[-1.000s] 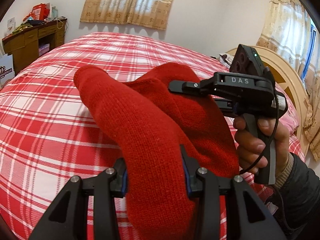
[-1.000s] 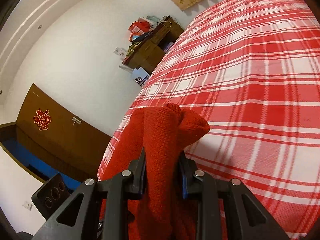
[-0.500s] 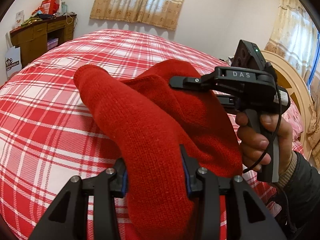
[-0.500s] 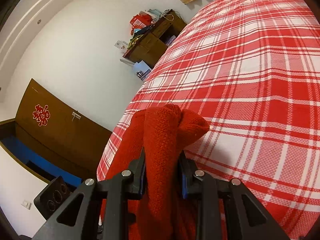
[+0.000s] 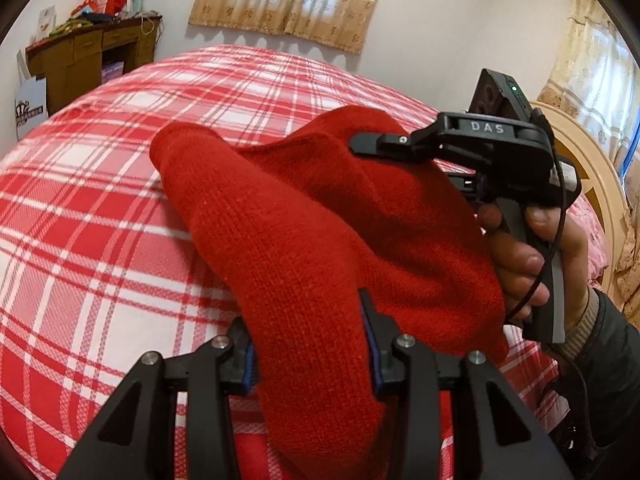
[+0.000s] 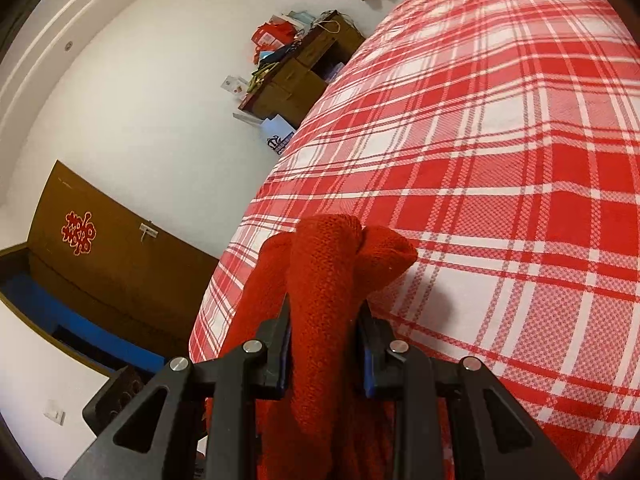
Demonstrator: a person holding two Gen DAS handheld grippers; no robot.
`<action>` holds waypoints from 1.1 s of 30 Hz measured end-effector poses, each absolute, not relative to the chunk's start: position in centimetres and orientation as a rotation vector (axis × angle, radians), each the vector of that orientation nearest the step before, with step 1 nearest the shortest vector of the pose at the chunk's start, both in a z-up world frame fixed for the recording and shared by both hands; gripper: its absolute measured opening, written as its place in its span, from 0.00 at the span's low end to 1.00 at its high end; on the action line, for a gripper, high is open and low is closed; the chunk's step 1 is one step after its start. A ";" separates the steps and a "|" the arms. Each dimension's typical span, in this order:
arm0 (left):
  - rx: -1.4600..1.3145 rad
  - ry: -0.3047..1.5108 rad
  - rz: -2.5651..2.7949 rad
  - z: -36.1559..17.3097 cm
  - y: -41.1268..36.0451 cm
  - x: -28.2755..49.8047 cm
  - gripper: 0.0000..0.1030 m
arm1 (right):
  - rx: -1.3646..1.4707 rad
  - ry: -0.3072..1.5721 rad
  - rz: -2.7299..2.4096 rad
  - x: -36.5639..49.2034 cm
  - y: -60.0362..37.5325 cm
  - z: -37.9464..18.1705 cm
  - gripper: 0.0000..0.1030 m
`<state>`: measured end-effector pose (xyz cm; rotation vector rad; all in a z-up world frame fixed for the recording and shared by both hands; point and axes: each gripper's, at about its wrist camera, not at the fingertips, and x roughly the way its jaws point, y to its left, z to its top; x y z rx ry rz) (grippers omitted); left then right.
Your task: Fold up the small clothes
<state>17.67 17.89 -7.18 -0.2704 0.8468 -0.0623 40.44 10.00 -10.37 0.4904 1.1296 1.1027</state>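
Observation:
A red knitted garment (image 5: 304,232) is bunched up and held in the air above a red and white plaid bed (image 5: 100,184). My left gripper (image 5: 310,344) is shut on one thick fold of it. My right gripper (image 6: 324,328) is shut on another fold of the same garment (image 6: 332,264). In the left wrist view the right gripper (image 5: 384,146) shows from the side at the right, held by a hand, its fingers pressed into the knit. Most of the garment's shape is hidden in the bunching.
A brown desk (image 5: 84,60) with clutter stands at the bed's far left corner. Curtains (image 5: 288,0) hang on the back wall. A wooden headboard (image 5: 588,184) is at the right. A brown door with a red emblem (image 6: 100,256) lies left of the bed.
Both grippers keep their hold on the garment. The pair has shifted slightly over the bed, with the desk and curtains sliding right in the left wrist view.

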 end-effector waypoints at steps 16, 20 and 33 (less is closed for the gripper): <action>-0.244 0.844 -0.005 -6.2 17.9 16.3 0.60 | 0.481 1.143 0.961 40.6 7.5 -12.1 0.34; -0.219 0.755 0.054 -4.2 18.4 15.6 0.73 | 0.487 1.031 0.943 39.0 4.9 -9.3 0.42; -0.210 0.807 0.186 -8.5 20.8 17.6 0.95 | 0.422 1.061 1.054 32.8 4.2 -10.6 0.61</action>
